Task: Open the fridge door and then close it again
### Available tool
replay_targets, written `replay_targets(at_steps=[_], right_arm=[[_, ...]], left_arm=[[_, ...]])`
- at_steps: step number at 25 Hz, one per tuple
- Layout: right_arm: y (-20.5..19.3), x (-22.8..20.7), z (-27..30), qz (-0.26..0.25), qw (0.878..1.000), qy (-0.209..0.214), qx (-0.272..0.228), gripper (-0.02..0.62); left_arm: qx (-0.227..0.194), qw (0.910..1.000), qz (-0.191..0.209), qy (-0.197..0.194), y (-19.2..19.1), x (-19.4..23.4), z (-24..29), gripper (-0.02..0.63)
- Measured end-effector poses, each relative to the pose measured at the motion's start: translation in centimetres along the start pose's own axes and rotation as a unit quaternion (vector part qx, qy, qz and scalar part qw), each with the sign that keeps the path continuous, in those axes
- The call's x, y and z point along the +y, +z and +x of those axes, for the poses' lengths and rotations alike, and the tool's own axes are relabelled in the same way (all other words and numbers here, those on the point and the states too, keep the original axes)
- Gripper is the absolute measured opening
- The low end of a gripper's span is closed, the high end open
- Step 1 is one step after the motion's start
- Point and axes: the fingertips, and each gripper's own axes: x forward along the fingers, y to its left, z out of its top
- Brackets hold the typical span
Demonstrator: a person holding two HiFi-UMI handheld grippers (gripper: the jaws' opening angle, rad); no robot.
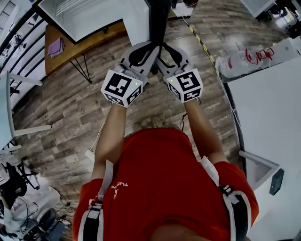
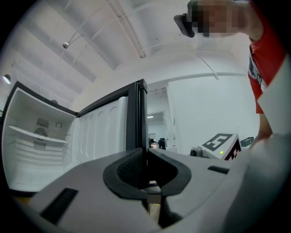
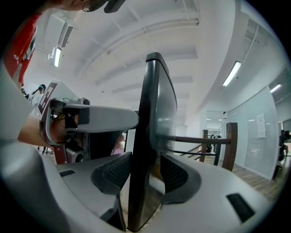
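Note:
The fridge stands open, its white inside (image 1: 89, 14) (image 2: 36, 145) at the upper left. The dark door (image 1: 157, 19) juts toward me edge-on. My left gripper (image 1: 149, 49) (image 2: 146, 157) is shut on the door's thin dark edge (image 2: 136, 113), beside the white ribbed inner lining (image 2: 102, 132). My right gripper (image 1: 165, 51) (image 3: 144, 170) straddles the same door (image 3: 157, 113). Its pads (image 3: 175, 175) stand apart with the door's edge between them, and I see no press on it. Both marker cubes sit close together in the head view.
A wooden desk (image 1: 66, 52) with a purple item stands left of the fridge. A white counter (image 1: 263, 108) and a plastic bag (image 1: 244, 61) are on the right. Striped tape (image 1: 202, 42) runs across the wood floor. A dark railing (image 3: 200, 141) lies beyond the door.

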Motion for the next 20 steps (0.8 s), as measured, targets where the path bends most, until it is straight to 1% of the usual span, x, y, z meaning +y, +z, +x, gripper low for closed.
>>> replay_targets(at_steps=[4, 10, 14, 17, 20], right_arm=[[-0.2, 0.3, 0.2, 0.002, 1.0, 0.014, -0.012, 0.195], [-0.3, -0.1, -0.1, 0.008, 0.999, 0.024, -0.024, 0.195], [-0.4, -0.3, 0.0, 0.01, 0.999, 0.031, -0.029, 0.193], [-0.4, -0.3, 0.0, 0.008, 0.999, 0.039, -0.033, 0.195], [-0.4, -0.3, 0.1, 0.006, 0.998, 0.047, -0.037, 0.195]], left_arm=[[-0.005, 0.9998, 0.004, 0.019, 0.0, 0.2, -0.5, 0.04], [-0.011, 0.9987, 0.001, 0.05, -0.2, 0.9, -1.6, 0.04], [-0.005, 0.9987, -0.002, 0.051, -0.7, 1.2, -2.3, 0.009], [-0.002, 0.9987, -0.005, 0.052, -0.8, 1.2, -2.9, 0.009], [0.0, 0.9981, -0.002, 0.061, -0.8, 1.4, -3.5, 0.009]])
